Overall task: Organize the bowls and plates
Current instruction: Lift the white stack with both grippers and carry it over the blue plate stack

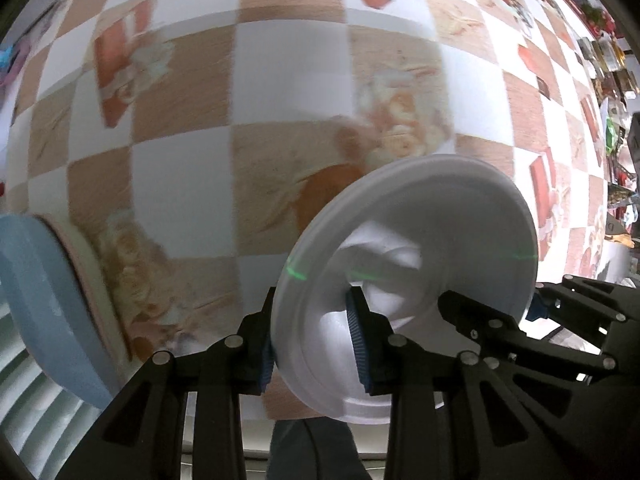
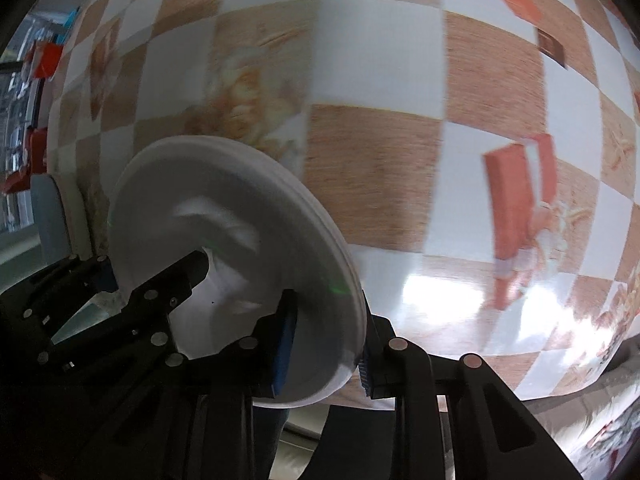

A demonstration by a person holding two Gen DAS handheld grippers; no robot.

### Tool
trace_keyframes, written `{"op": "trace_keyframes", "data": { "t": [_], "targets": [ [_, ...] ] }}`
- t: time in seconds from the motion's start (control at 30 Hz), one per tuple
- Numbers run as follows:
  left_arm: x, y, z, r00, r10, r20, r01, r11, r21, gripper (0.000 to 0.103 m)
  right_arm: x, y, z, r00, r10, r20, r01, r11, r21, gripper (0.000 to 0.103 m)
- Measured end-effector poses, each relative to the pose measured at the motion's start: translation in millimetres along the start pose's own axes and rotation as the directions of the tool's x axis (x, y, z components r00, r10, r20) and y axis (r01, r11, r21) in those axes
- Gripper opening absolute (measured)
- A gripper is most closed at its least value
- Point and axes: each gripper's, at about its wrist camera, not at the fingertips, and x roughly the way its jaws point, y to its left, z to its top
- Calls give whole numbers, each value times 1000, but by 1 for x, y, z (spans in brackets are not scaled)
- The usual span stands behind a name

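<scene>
**White dish pinched on both rims, carried over the desk**

Nearest the lens, lower centre of the left wrist view: the left hand-held gripper (image 1: pixel 314 354), clenched on the rim of a white plate (image 1: pixel 416 272), one blue pad (image 1: pixel 357 344) inside the rim, the other behind it. In the lower right of the same view the right hand-held gripper (image 1: pixel 486 312) is seen clamped on the opposite rim.

Right wrist view, lower centre: the right hand-held gripper (image 2: pixel 328 350) is shut on the plate (image 2: pixel 224 224) rim the same way; the left hand-held gripper (image 2: pixel 154 276) is seen at lower left on the far edge.

Why held so: a two-sided rim grip is judged to keep a thin, light dish from swinging or bending. The dish is tipped steeply, its face turned toward both cameras, and appears lifted clear of the checkered desk (image 1: pixel 280 92), though contact at its far edge cannot be ruled out.

Look of the dish:
- white, round, matte, likely foam or paper
- stepped raised rim, deeper centre well; could be a shallow bowl
- layered edge lines at the rim in the right view suggest a nested stack; count cannot be told
- faint green light streak across it

A pale blue plate (image 1: pixel 44 300) is seen at the lower left edge, apparently on the desk, probably the other piece to be sorted.

Background is motion-blurred.
</scene>
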Motion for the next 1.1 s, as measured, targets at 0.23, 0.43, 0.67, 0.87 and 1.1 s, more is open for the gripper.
{"op": "trace_keyframes", "data": {
  "t": [0.23,0.43,0.67,0.87,1.1],
  "targets": [
    [10,21,-4,1000,2,6,-2,999,-44,37,8,27,2,1000,-14,-11,13,998,-66,30],
    [14,36,-10,1000,-1,12,2,997,-77,37,15,40,21,1000,-24,-20,22,994,-103,30],
    [17,57,-18,1000,-12,14,13,993,-114,37,30,60,23,999,-40,-24,36,990,-137,30],
    [20,63,-22,1000,-21,18,23,992,-125,37,31,61,17,998,-51,-26,46,986,-162,30],
    [23,69,-28,1000,-20,21,22,994,-110,37,36,63,12,998,-55,-31,50,986,-158,30]
  ]
}}
